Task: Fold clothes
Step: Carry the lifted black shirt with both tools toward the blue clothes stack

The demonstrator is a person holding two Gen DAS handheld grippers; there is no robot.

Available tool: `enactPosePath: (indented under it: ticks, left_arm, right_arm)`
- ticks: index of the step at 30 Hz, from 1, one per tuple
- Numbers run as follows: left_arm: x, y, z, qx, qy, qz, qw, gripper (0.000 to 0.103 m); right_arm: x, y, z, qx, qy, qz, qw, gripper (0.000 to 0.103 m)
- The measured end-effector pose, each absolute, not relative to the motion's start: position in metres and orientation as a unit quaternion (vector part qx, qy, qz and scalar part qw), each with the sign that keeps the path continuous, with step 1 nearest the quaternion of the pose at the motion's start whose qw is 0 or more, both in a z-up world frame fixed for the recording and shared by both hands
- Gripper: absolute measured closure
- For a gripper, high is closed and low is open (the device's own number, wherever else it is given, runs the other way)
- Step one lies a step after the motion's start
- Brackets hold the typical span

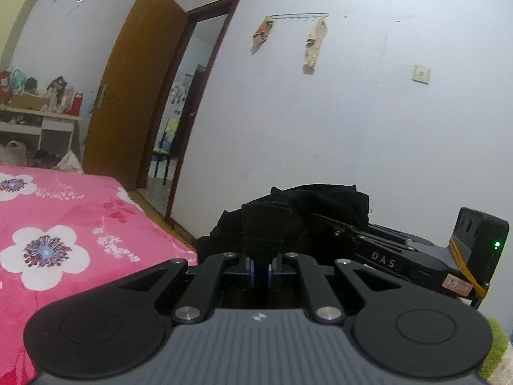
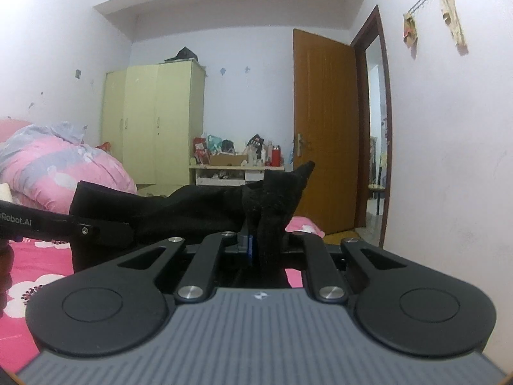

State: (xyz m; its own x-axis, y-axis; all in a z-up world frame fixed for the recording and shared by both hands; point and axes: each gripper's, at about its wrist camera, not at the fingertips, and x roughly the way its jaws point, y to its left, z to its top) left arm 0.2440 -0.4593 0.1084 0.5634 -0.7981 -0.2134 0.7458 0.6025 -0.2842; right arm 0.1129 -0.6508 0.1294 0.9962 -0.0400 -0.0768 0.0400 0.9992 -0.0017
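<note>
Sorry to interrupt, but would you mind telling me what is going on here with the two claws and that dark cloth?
A person is folding clothes with a handheld claw in each hand. The left claw and the right claw are each shut on a bunched part of the same black garment, which is lifted above the pink flowered bedspread. The two claws are close together, side by side, with the cloth sagging between them. No fold is laid down yet.

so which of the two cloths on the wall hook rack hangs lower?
The longer beige cloth, at the rack's right end in the left wrist view; the shorter one hangs at the left end.
</note>
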Motion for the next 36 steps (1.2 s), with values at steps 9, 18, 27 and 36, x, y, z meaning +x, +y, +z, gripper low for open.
enactPosePath:
  ticks: [9,18,27,36]
  left_arm:
    - [0.303,-0.444,0.071,-0.099,0.209,-0.395,0.889,0.095]
    - [0.365,-0.421,0.012,-0.125,0.283,-0.355,0.882,0.095]
    - [0.385,-0.394,-0.02,-0.127,0.285,-0.261,0.913,0.046]
    - [0.343,-0.428,0.009,-0.055,0.209,-0.348,0.912,0.045]
  right_arm:
    - [0.183,-0.643,0.109,-0.019,0.101,0.018,0.995,0.094]
    - [0.269,-0.631,0.058,-0.033,0.198,0.053,0.978,0.092]
    - [0.311,-0.637,0.016,0.016,0.269,-0.022,0.963,0.044]
    - [0.204,-0.67,0.061,0.114,0.153,-0.045,0.981,0.065]
